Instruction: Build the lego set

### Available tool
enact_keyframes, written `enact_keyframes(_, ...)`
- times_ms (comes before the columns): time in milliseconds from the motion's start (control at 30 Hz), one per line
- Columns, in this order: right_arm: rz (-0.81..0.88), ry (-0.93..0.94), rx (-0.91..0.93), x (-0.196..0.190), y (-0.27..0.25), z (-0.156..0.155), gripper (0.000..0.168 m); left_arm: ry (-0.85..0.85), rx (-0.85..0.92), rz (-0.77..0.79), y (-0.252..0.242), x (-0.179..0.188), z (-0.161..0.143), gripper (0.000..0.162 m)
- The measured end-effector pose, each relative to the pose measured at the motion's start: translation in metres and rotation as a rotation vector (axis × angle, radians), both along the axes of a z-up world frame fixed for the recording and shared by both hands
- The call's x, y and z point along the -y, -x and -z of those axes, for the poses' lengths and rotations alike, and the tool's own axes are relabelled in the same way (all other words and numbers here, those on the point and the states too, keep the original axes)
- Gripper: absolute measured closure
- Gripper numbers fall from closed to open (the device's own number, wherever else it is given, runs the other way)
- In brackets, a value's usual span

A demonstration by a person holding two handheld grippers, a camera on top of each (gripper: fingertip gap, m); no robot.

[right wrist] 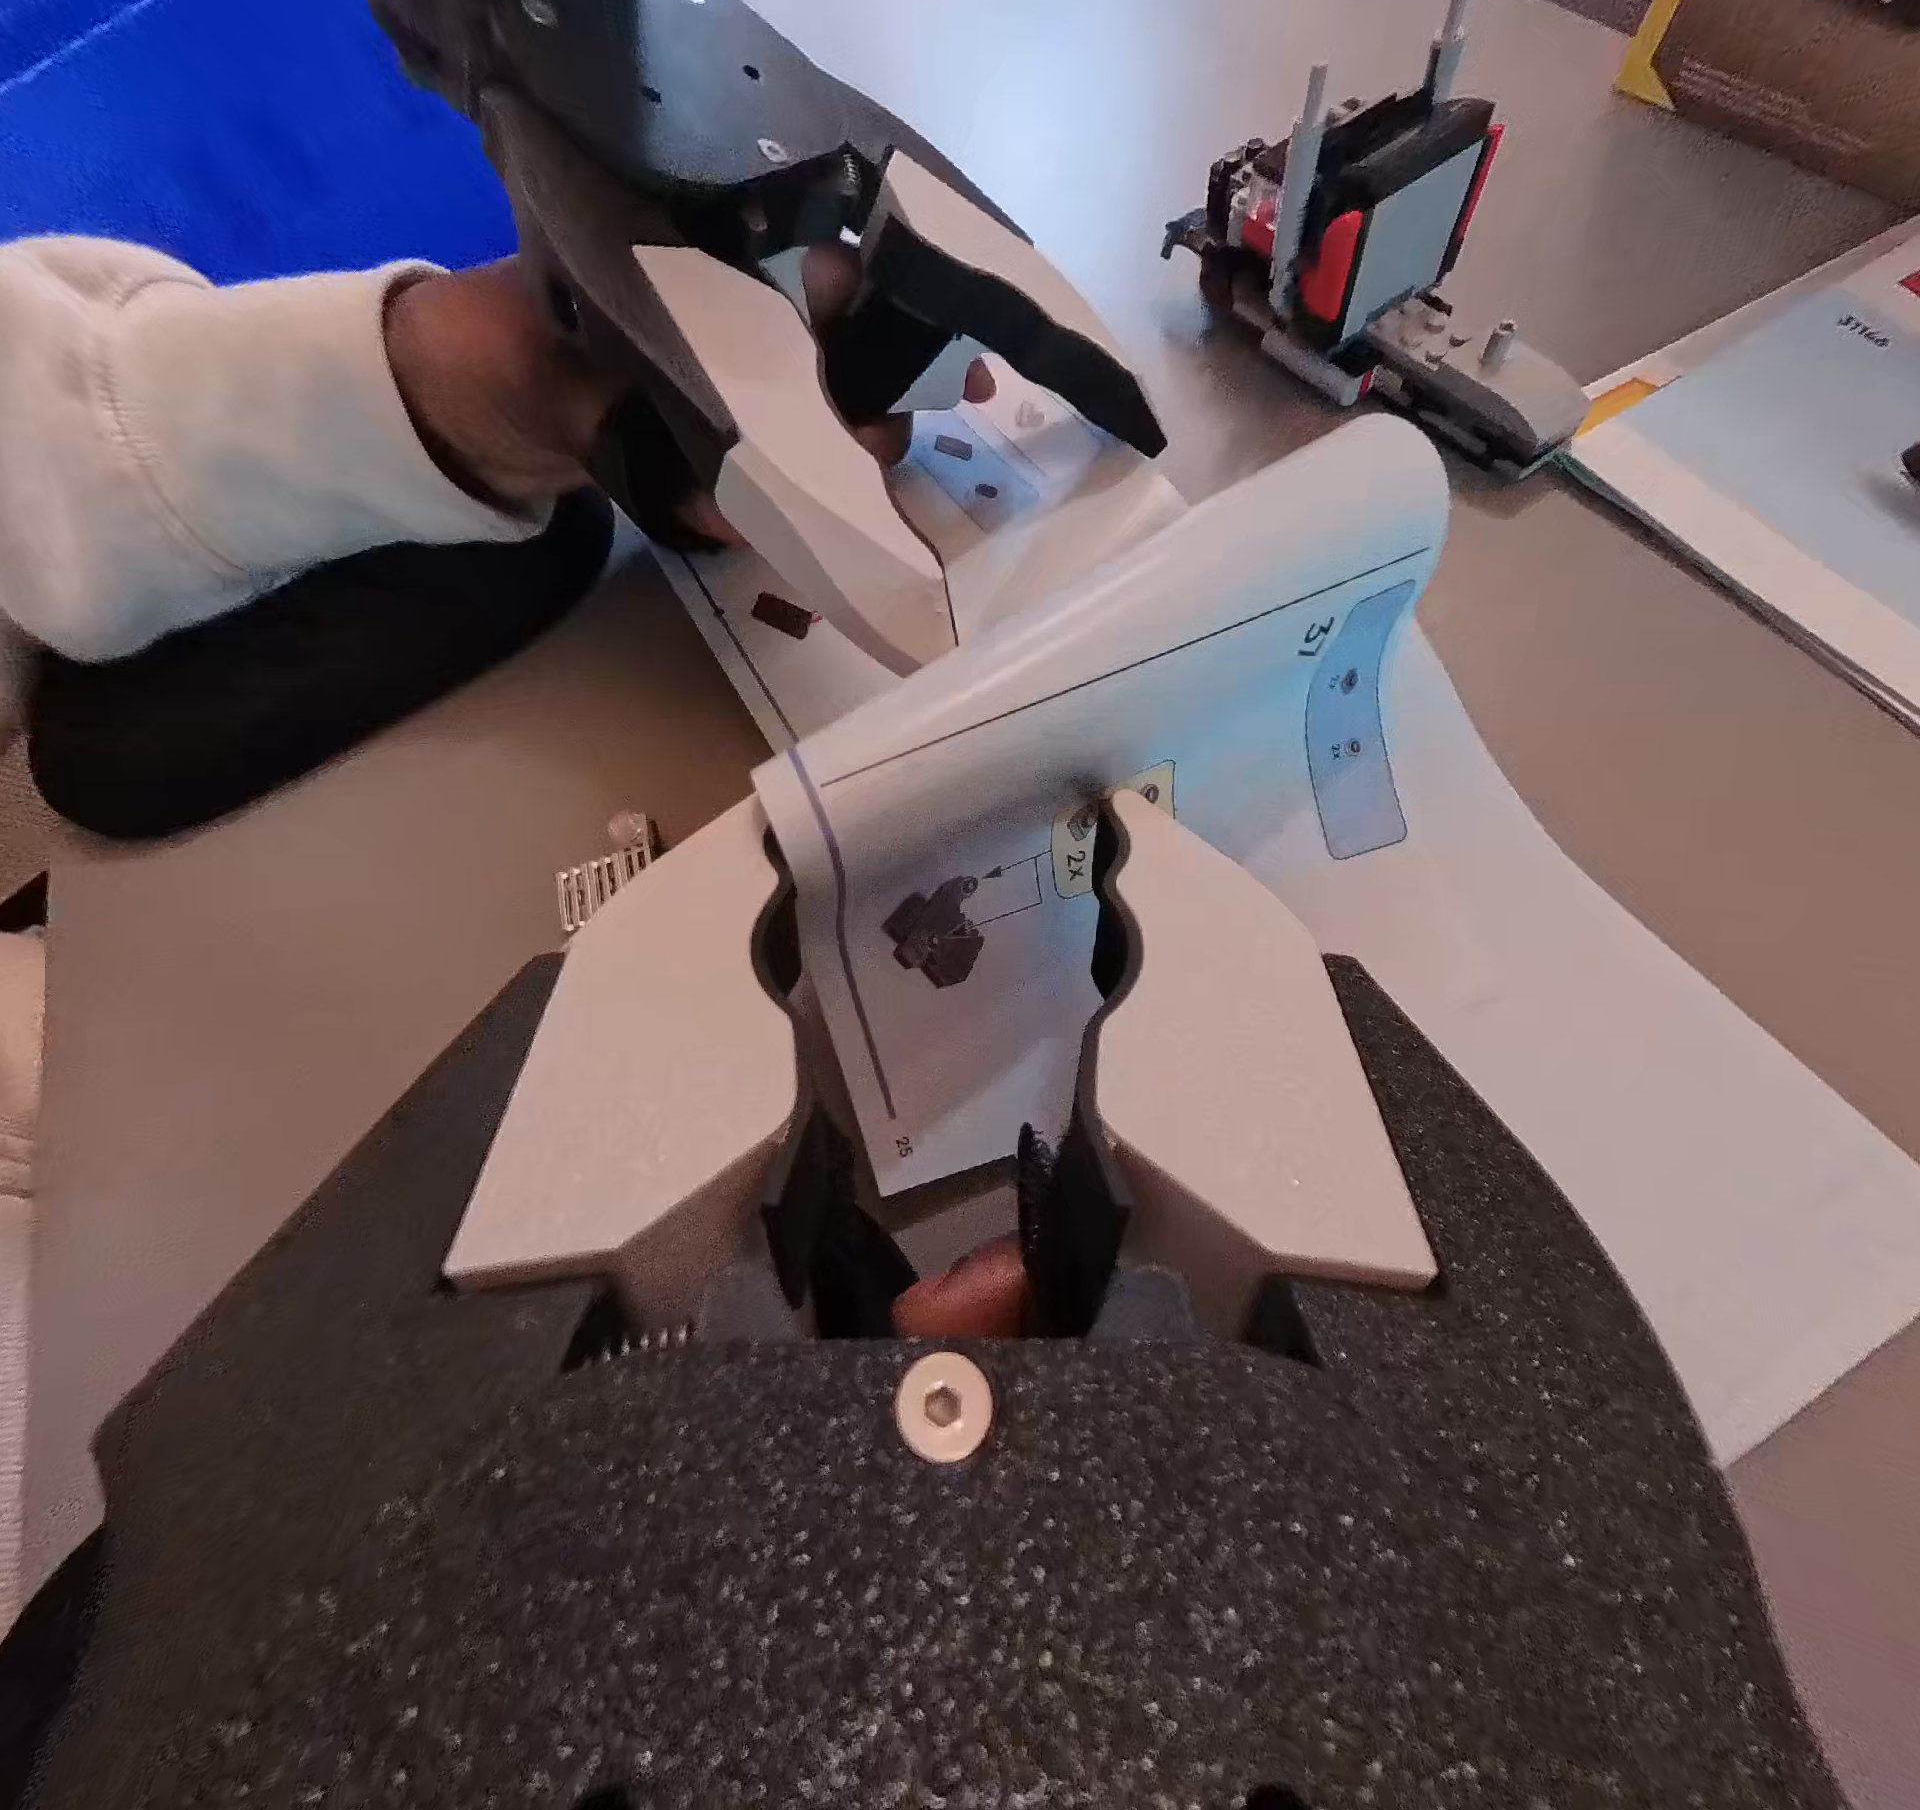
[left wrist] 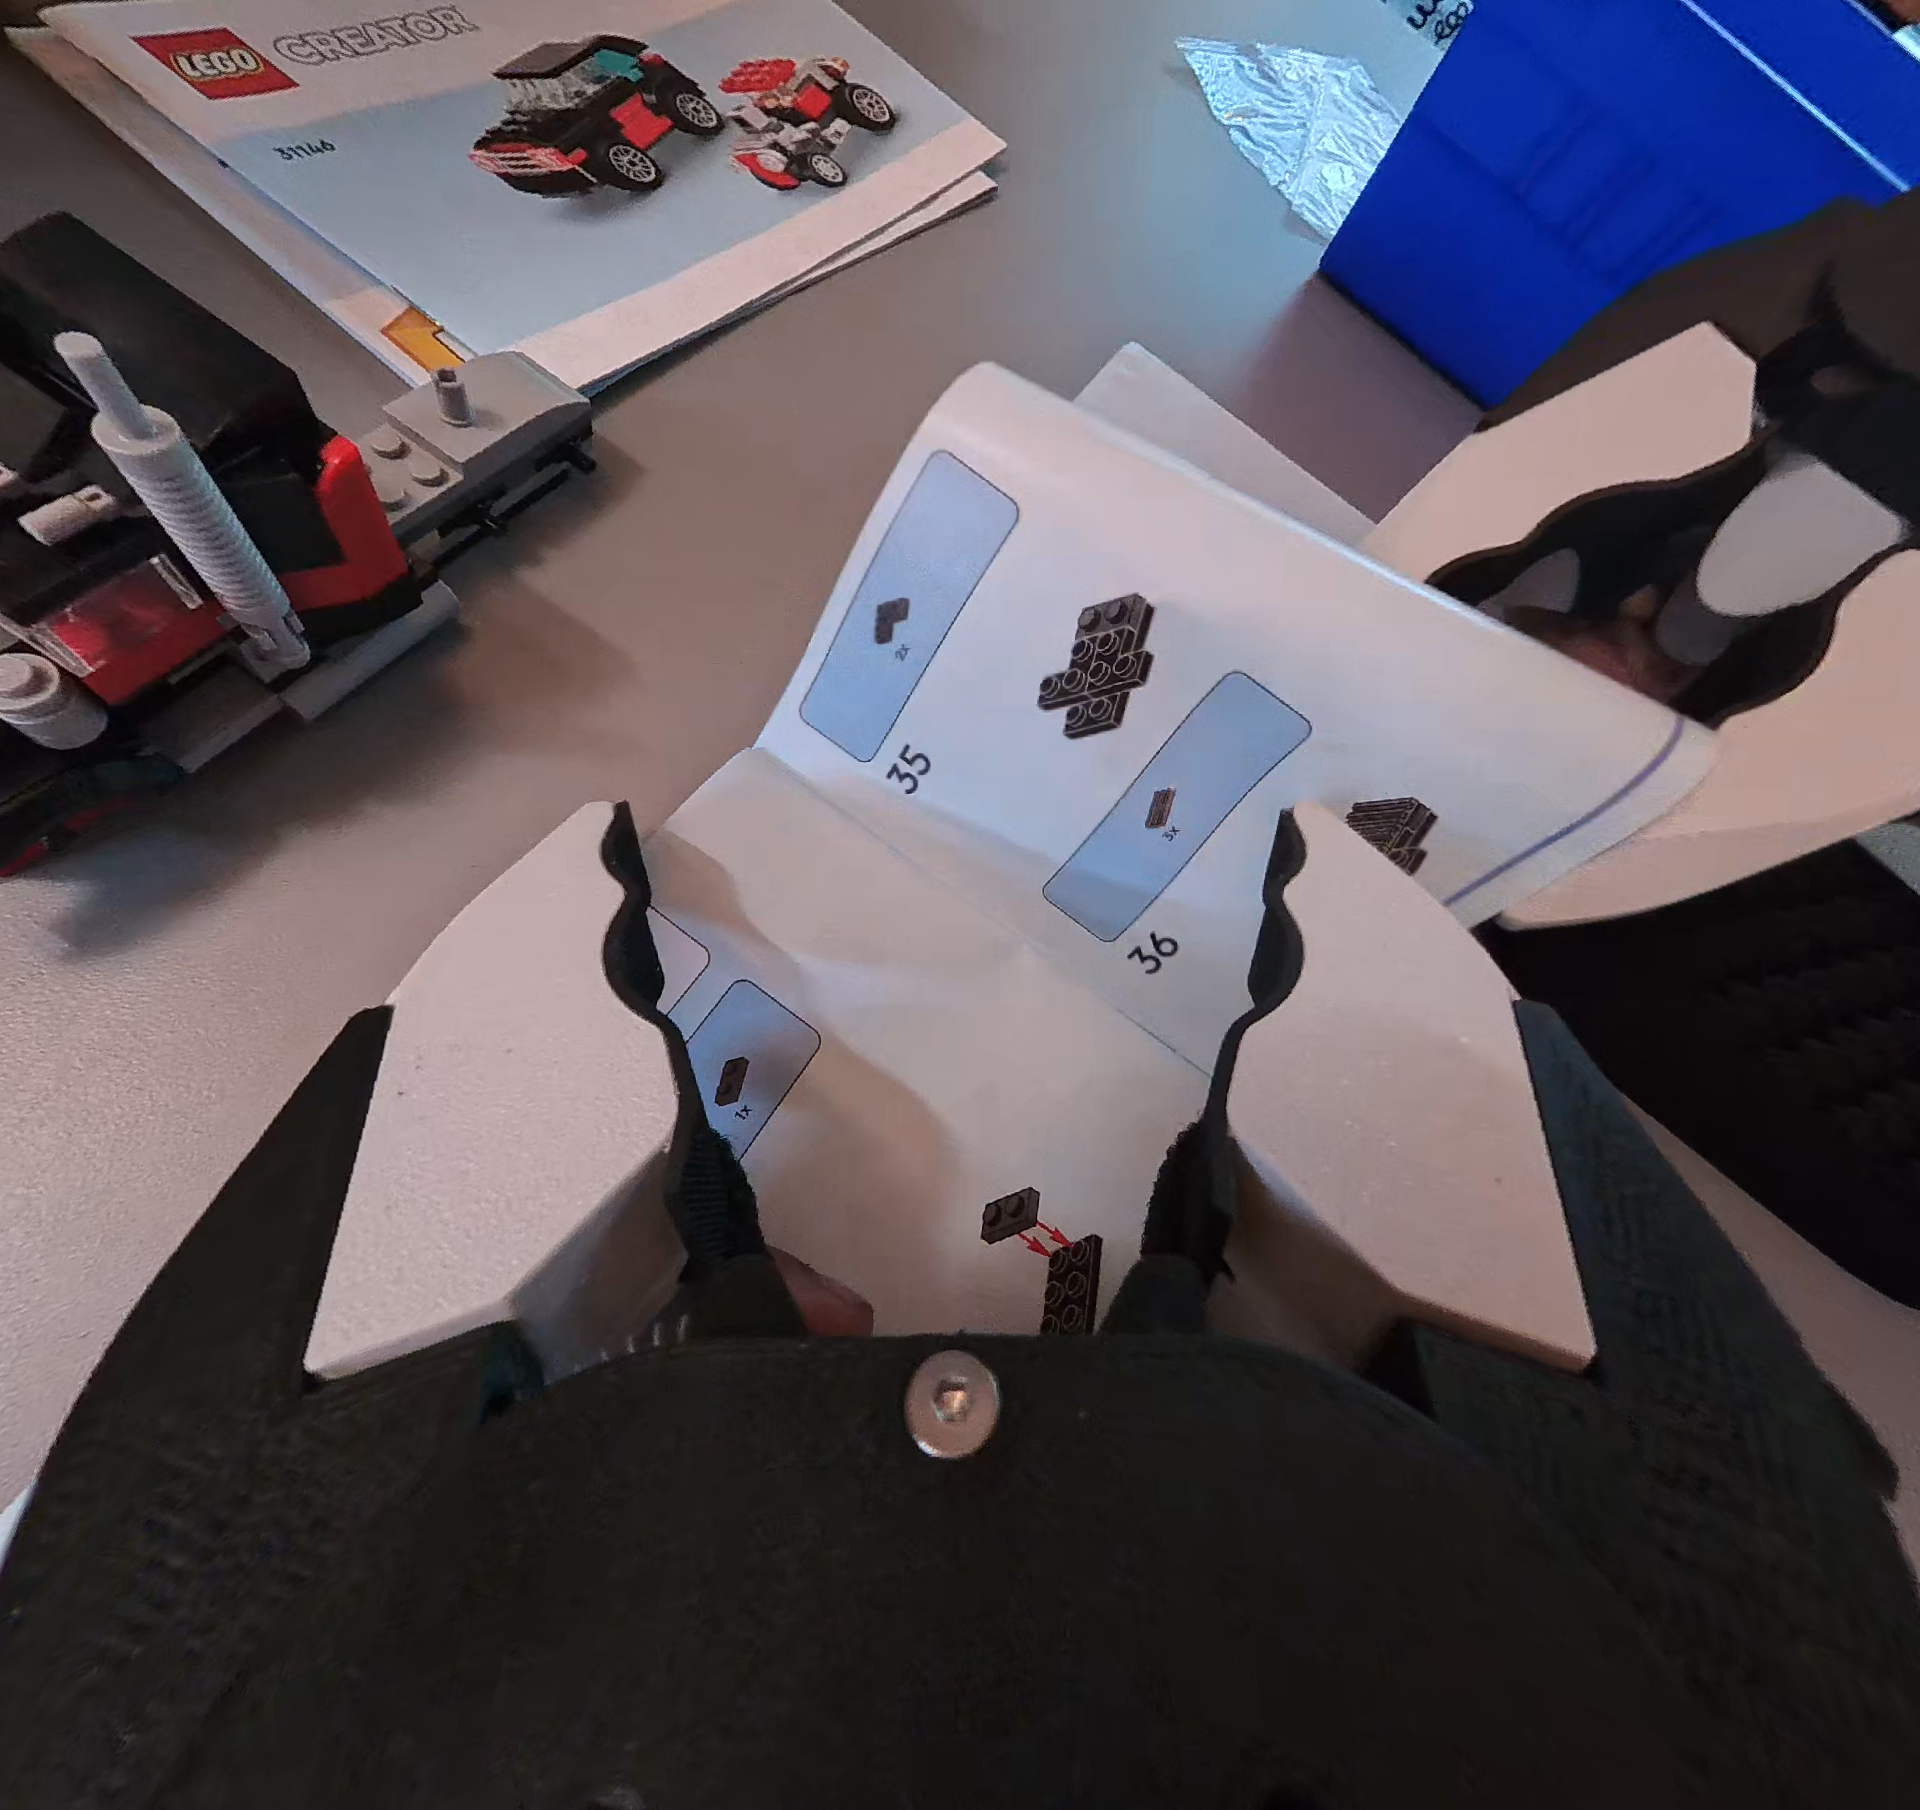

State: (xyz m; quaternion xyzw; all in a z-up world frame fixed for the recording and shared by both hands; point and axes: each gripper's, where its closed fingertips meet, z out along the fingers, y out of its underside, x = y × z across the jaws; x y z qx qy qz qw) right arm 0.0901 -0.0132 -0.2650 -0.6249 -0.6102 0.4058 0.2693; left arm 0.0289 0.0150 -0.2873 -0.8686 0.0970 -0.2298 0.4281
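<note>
A glossy blue plastic bin (left wrist: 1621, 150) stands on the grey table (left wrist: 1039, 254), touching crumpled silver foil (left wrist: 1288, 119); a brown cardboard box (right wrist: 1787, 67) sits apart.

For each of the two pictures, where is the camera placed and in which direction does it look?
Left wrist view: sits on the left tool, looking down over the open instruction booklet on the table; its own open fingers show.
Right wrist view: sits on the right tool, looking across the table at a curled page between its fingers; a sleeved hand holds the left tool.
Shared: the booklet, the half-built truck, the closed booklets.
</note>
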Motion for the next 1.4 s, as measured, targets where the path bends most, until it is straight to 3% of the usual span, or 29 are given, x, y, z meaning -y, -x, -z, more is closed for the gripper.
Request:
enact_keyframes(200,-0.048,-0.168,0.022,0.001,0.005,-0.002,0.129,-0.055,0.067,0.024,-0.001,0.002,-0.011,0.052)
enact_keyframes(367,-0.061,-0.523,-0.097,0.006,0.025,-0.029,0.126,-0.253,0.180,0.026,0.012,0.018,-0.062,0.052)
enact_keyframes(500,-0.126,-0.717,-0.176,0.024,0.046,-0.044,0.129,-0.354,0.100,-0.032,0.031,0.037,-0.100,0.064)
enact_keyframes(567,-0.176,-0.675,-0.171,0.034,0.055,-0.039,0.134,-0.340,0.015,-0.051,0.036,0.043,-0.100,0.076)
enact_keyframes(667,-0.199,-0.580,-0.139,0.035,0.063,-0.026,0.140,-0.234,-0.136,-0.041,0.039,0.044,-0.074,0.086)
enact_keyframes(733,-0.204,-0.538,-0.138,0.036,0.066,-0.025,0.140,-0.191,-0.213,-0.055,0.043,0.041,-0.060,0.087)
enact_keyframes(867,-0.244,-0.546,-0.148,0.043,0.069,-0.027,0.134,-0.175,-0.208,-0.050,0.037,0.040,-0.054,0.088)
enact_keyframes(1067,-0.101,-0.397,-0.174,0.013,0.048,-0.044,0.127,0.041,-0.337,-0.054,0.052,0.054,-0.005,0.092)
enact_keyframes(1233,-0.056,-0.142,0.066,-0.011,0.016,-0.003,0.135,0.085,-0.423,-0.070,0.060,0.059,0.008,0.092)
enact_keyframes(1400,-0.162,-0.168,0.175,-0.008,0.015,0.025,0.136,0.085,-0.402,-0.129,0.071,0.064,0.002,0.093)
